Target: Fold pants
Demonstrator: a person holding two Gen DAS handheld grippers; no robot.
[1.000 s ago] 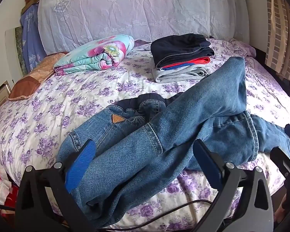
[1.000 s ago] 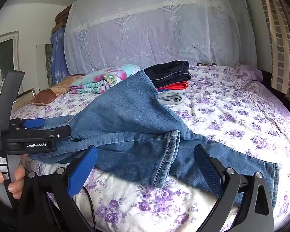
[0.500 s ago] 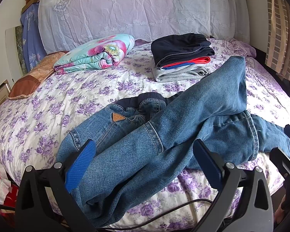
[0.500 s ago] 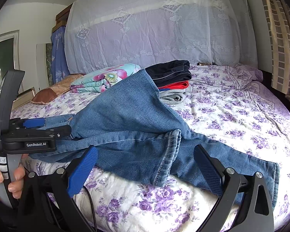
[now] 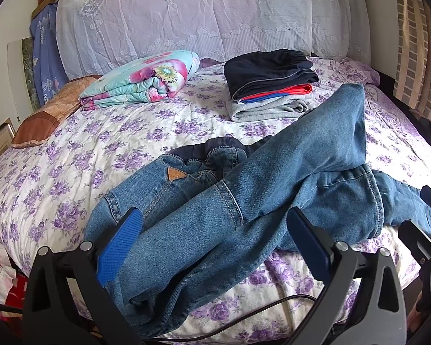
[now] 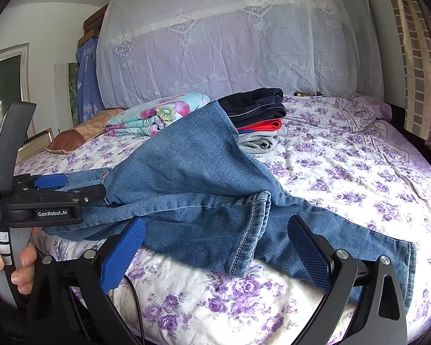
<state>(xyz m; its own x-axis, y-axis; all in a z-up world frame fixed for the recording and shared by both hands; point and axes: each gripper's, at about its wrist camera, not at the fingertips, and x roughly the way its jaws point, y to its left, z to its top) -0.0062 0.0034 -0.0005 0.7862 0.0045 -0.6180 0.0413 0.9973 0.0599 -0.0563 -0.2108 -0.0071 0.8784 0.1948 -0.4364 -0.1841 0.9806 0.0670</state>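
Floral bedspread point(image 5: 106, 155), lace-covered headboard point(image 5: 204, 14), curtain point(image 5: 416, 66) right. Jeans point(image 5: 244, 201) crumpled near edge. Left gripper point(image 5: 212, 235) and right gripper point(image 6: 215, 247) jaws spread, empty. Jeans' near end cut off.

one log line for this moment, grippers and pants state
left gripper: open, over jeans | right gripper: open, at leg cuffs | jeans: crumpled on bed, unfolded | folded stack: behind

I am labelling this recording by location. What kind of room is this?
Most likely a bedroom: a bed under a floral sheet, a lace-covered headboard, and folded clothes beside the jeans.
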